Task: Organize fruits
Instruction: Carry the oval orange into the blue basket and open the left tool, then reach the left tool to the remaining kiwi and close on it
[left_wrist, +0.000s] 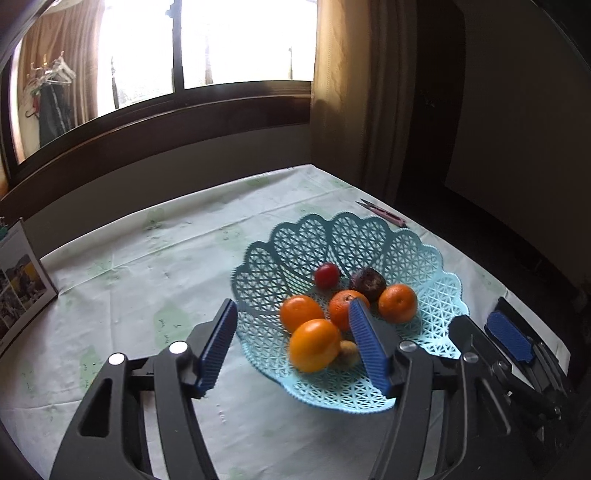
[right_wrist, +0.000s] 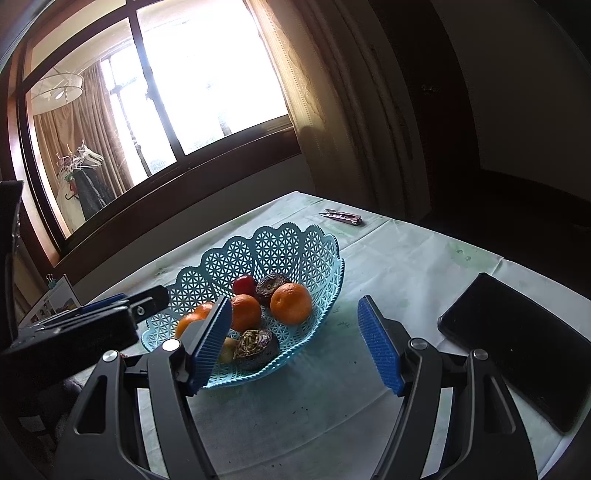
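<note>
A light blue lattice basket (left_wrist: 369, 236) (right_wrist: 295, 240) stands on the table and holds several oranges (left_wrist: 398, 302) (right_wrist: 291, 302), a red plum (left_wrist: 327, 275) (right_wrist: 244, 284), dark wrinkled fruits (left_wrist: 368, 283) (right_wrist: 256, 344) and a small kiwi (left_wrist: 348, 354). My left gripper (left_wrist: 295, 339) is open above the basket's near rim; one blurred orange (left_wrist: 314, 345) lies between its fingers, not gripped. My right gripper (right_wrist: 295, 343) is open and empty at the basket's right side. The right gripper also shows in the left wrist view (left_wrist: 506, 332).
The table wears a pale green patterned cloth (left_wrist: 147, 258). Small clippers (left_wrist: 384, 214) (right_wrist: 341, 217) lie behind the basket. A black tablet (right_wrist: 517, 343) lies at the right. A photo calendar (left_wrist: 22, 284) stands at the left. A window and curtains are behind.
</note>
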